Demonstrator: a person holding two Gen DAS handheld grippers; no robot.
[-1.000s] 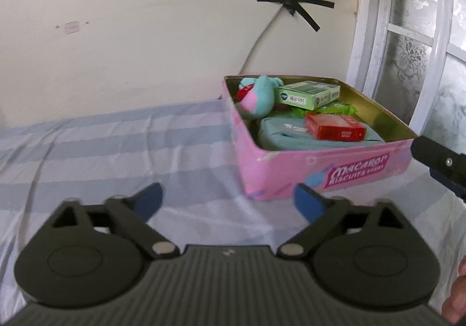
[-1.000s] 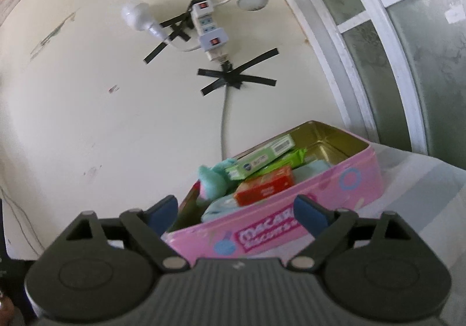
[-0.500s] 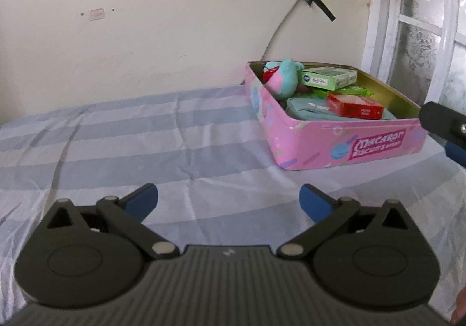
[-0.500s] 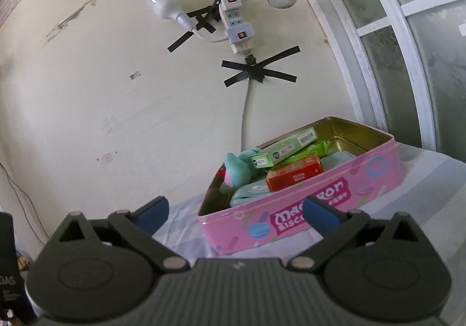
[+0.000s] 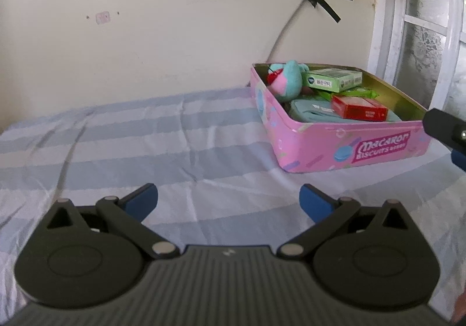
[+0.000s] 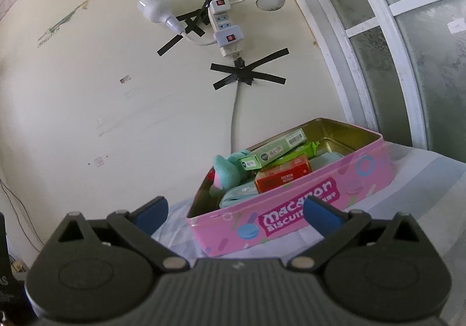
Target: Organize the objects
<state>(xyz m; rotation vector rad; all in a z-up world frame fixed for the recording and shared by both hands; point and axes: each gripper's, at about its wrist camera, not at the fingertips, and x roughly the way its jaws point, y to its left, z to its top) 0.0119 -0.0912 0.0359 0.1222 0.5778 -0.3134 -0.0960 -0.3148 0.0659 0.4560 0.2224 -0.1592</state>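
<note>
Left wrist view: the left gripper (image 5: 228, 198) is nearest, its jaws spread wide with nothing between them, above the striped bed sheet (image 5: 174, 145). Further to the right on the bed stands the pink biscuit tin (image 5: 343, 148), without lid. Inside lie a teal pouch (image 5: 308, 113) at the bottom, a red box (image 5: 359, 107) on top of it, a green box (image 5: 335, 80) behind, and a teal and pink plush toy (image 5: 287, 80) in the far left corner. At the right edge one sees a dark part of the right gripper (image 5: 445, 129), just beside the tin.

In the right wrist view, the right gripper (image 6: 236, 209) has just been opening its jaws; they stand released and empty, in front of the tin's long side. Behind, a grey cable (image 6: 234, 110) goes up the wall to a power strip (image 6: 224, 29), fixed with black tape (image 6: 247, 74). A window frame (image 6: 343, 43) stands to the right.
</note>
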